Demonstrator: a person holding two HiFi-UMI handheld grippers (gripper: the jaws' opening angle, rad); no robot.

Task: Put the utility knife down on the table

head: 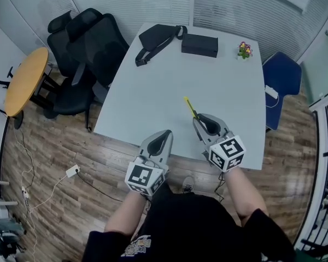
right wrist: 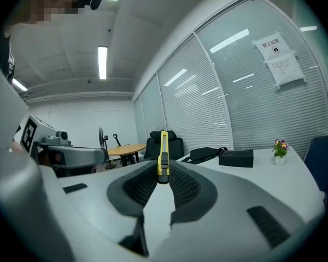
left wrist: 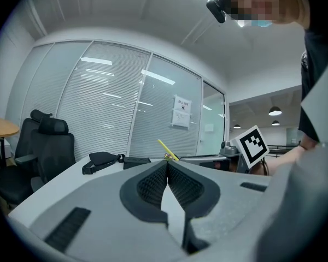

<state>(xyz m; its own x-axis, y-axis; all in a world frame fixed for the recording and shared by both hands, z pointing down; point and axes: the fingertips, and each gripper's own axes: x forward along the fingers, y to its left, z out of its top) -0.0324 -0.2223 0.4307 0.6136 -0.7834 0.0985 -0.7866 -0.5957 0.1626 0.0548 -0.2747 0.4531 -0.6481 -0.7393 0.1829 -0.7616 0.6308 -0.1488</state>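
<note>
A slim yellow utility knife (head: 189,107) sticks out forward and up from my right gripper (head: 199,119), which is shut on its black rear part over the near part of the white table (head: 208,75). In the right gripper view the utility knife (right wrist: 163,157) stands upright between the closed jaws of the right gripper (right wrist: 163,174). My left gripper (head: 165,135) hovers at the table's near edge, shut with nothing in it. The left gripper view shows the left gripper (left wrist: 167,165) with its jaw tips pressed together, and the yellow knife (left wrist: 168,149) beyond them.
At the table's far side lie a black sling bag (head: 156,40), a black box (head: 199,45) and a small flower pot (head: 244,50). Black office chairs (head: 90,48) stand left of the table, a blue chair (head: 282,81) right, a round wooden table (head: 24,81) far left.
</note>
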